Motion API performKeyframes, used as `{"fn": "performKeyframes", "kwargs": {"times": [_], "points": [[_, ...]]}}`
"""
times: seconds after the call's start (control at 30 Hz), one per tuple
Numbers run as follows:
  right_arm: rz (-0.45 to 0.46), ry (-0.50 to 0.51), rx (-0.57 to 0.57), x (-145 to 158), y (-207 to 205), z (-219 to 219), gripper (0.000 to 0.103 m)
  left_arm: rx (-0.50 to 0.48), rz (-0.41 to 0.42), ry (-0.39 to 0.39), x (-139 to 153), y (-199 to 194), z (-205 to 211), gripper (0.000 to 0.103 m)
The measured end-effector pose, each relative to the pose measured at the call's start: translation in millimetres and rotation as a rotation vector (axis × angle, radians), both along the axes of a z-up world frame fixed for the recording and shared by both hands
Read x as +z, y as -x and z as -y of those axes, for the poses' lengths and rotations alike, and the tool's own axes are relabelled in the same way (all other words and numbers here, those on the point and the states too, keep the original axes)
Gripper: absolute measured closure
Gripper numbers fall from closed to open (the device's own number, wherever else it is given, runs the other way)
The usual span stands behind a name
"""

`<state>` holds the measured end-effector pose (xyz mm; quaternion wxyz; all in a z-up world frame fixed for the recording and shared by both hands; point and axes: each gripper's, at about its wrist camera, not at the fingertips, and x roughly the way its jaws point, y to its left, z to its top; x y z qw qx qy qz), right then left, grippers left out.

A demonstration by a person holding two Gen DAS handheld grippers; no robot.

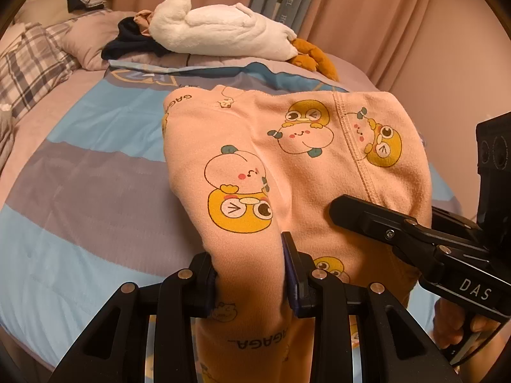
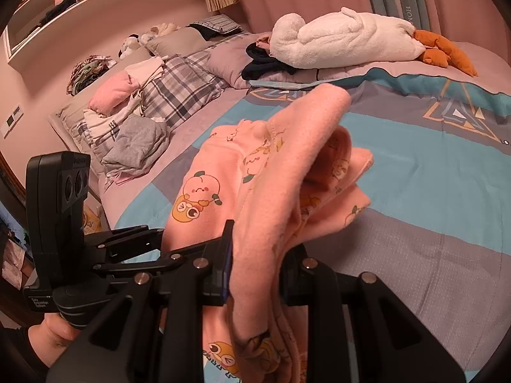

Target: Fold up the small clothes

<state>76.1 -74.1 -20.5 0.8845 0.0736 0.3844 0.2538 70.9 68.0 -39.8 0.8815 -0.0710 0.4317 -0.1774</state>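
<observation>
Pink garment lifted over the bed by both tongs.

Left tongs [image 1: 250, 269] are clamped on a bunched fold of the pink cartoon-print garment [image 1: 287, 159], which drapes forward above the striped blue and grey quilt [image 1: 80, 175] near the bed's near edge. Right tongs [image 2: 255, 261] likewise pinch a thick gathered fold of the garment, its layers spilling to the right. Toward the far edge lie a white plush toy [image 2: 345, 36] and, at the left, a heap of clothes [image 2: 127, 121].
</observation>
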Motion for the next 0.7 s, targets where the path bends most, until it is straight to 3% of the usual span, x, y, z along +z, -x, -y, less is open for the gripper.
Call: {"fn": "performKeyframes", "kwargs": {"times": [0.33, 0.7], "points": [[-0.005, 0.025, -0.037, -4, -19, 9, 0.080, -0.038, -0.005, 0.010, -6, -19, 9, 0.070], [-0.003, 0.005, -0.058, -10, -45, 17, 0.080, -0.052, 0.006, -0.036, -6, -33, 15, 0.070]]}}
